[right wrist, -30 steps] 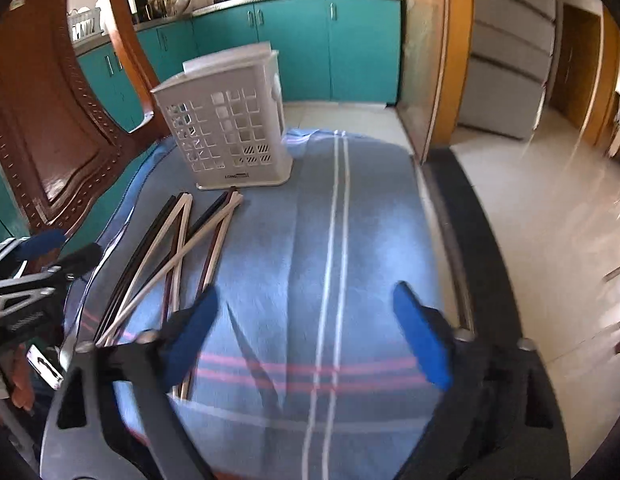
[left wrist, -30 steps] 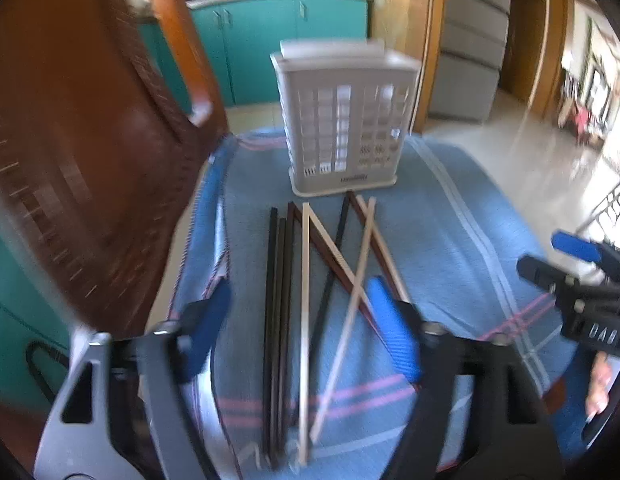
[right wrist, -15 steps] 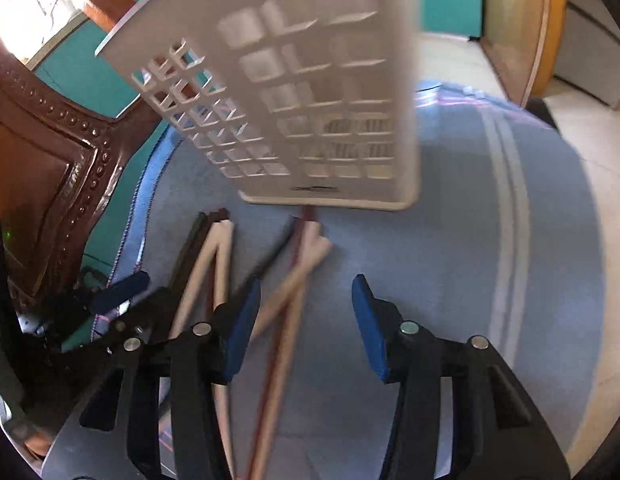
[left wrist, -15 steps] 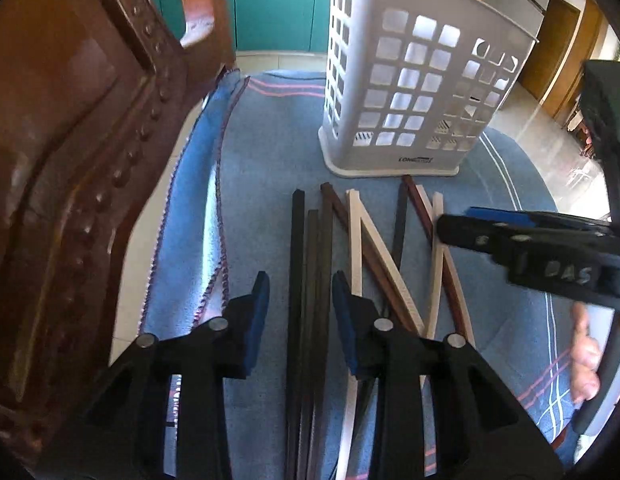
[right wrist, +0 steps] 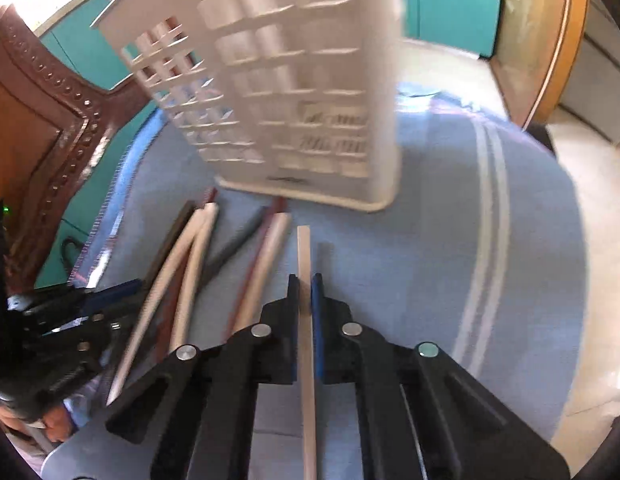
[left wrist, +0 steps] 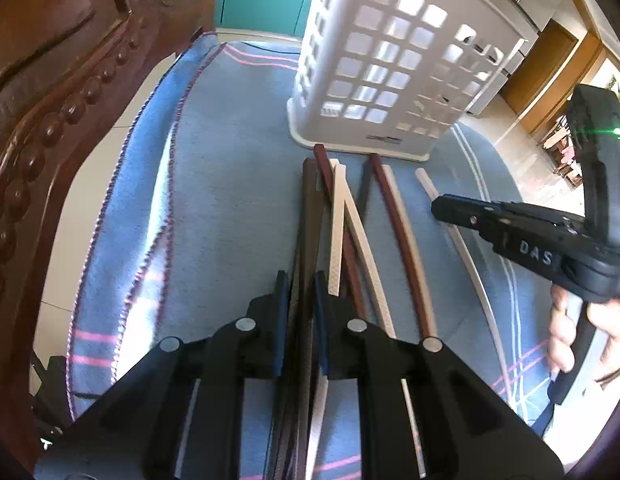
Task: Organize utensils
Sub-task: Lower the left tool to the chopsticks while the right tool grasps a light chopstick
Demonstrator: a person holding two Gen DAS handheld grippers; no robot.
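Several chopsticks, dark brown, reddish and cream, lie on a blue cloth before a white perforated utensil basket. My left gripper is shut on a dark brown chopstick at the left of the bunch. My right gripper is shut on a pale wooden chopstick pointing toward the basket. The right gripper also shows in the left wrist view, over a cream chopstick. The other chopsticks lie left of the right gripper.
A carved dark wooden chair back rises close on the left. Teal cabinets stand behind. The cloth's edge drops to a tiled floor on the right.
Both grippers have closed from partly open onto a chopstick each. Both have also moved closer to the basket.
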